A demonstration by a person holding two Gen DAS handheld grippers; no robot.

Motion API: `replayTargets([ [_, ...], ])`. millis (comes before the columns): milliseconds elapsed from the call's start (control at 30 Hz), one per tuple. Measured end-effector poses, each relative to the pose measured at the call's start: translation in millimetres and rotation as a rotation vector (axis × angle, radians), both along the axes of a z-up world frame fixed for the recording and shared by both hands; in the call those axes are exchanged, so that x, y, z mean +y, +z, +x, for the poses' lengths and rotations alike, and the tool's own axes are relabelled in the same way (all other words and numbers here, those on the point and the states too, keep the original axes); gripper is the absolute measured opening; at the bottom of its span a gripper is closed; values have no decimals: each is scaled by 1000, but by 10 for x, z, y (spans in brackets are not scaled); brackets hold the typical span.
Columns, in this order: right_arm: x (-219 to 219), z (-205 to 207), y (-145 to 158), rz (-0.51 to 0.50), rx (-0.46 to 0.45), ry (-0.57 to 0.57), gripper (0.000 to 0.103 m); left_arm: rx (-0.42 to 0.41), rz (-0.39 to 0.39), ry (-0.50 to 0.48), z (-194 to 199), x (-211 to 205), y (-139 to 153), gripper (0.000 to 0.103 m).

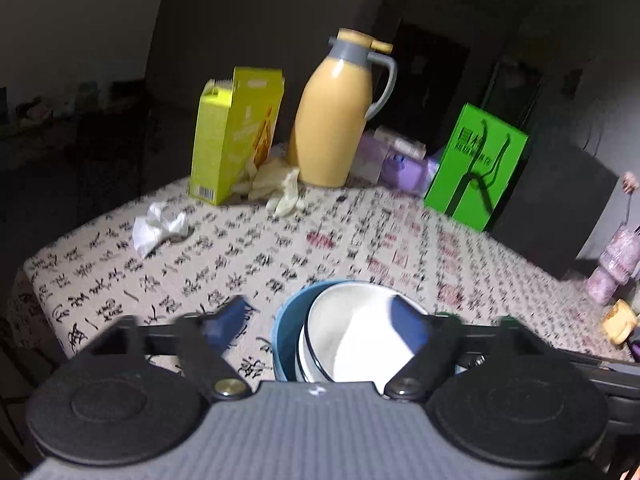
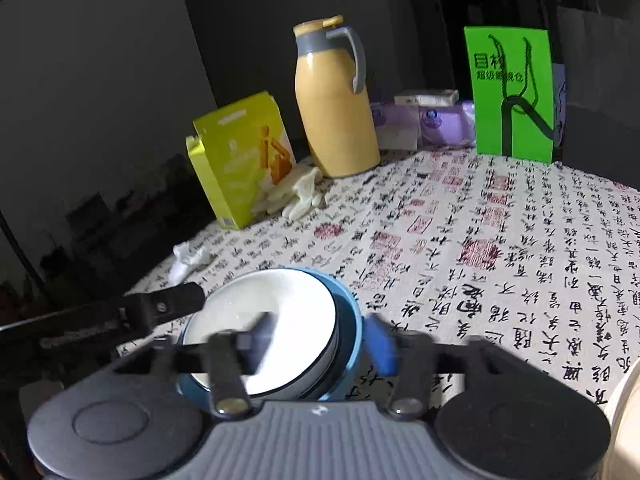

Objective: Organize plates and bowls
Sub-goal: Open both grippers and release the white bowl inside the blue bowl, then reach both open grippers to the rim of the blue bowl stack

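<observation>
A white bowl with a dark rim (image 1: 352, 336) (image 2: 268, 320) sits nested inside a blue bowl (image 1: 286, 332) (image 2: 348, 344) on the calligraphy tablecloth near the front edge. My left gripper (image 1: 320, 320) is open, its jaws astride the left rim of the stack, the right finger (image 1: 408, 328) inside the white bowl. My right gripper (image 2: 324, 336) is open astride the right rim, its left finger (image 2: 264, 336) over the white bowl and its right finger (image 2: 380, 344) outside the blue bowl. The left gripper's finger (image 2: 168, 308) shows in the right wrist view.
At the back of the table stand a yellow-green box (image 1: 236, 132) (image 2: 240, 156), a yellow thermos jug (image 1: 336, 112) (image 2: 332, 100), pale gloves (image 1: 276, 184), purple tissue packs (image 1: 404, 160) (image 2: 424, 120) and a green bag (image 1: 476, 164) (image 2: 512, 92). A crumpled tissue (image 1: 160, 228) (image 2: 188, 260) lies at the left.
</observation>
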State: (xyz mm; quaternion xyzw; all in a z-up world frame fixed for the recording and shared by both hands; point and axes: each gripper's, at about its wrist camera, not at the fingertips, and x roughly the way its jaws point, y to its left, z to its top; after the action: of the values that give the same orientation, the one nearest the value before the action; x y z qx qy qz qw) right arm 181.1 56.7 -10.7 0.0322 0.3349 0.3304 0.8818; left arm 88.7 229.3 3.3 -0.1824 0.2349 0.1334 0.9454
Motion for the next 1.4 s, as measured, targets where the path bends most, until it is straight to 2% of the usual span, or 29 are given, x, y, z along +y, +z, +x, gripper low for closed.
replayTargets([
  [33,-49,-25,9,12,-10,-1,84,-21,3,-2,-49,-4,14,94],
  [67,-106,-47,12,24,-20,-3,90,-40,9,-2,-98,-12,27,101],
  [100,-166,-78,13,35,-34,-8,98,-61,14,-4,-146,-24,37,103],
  [167,-275,-149,13,42,-68,-21,103,-91,28,-5,-238,-61,50,103],
  [433,-656,-472,-70,32,-148,-49,103,-138,33,-20,-560,-251,-66,103],
  [700,-946,-724,-173,0,-150,-73,103,-121,-18,-28,-739,-329,-284,103],
  [867,-1025,-846,-245,-52,-139,-78,103,-120,8,-34,-843,-360,-339,103],
  [1200,-1010,-876,-293,-52,-95,-37,103,-100,16,-126,-805,-392,-419,103],
  [1400,-951,-779,-265,-58,-87,-40,103,-83,-28,-145,-677,-285,-445,103],
])
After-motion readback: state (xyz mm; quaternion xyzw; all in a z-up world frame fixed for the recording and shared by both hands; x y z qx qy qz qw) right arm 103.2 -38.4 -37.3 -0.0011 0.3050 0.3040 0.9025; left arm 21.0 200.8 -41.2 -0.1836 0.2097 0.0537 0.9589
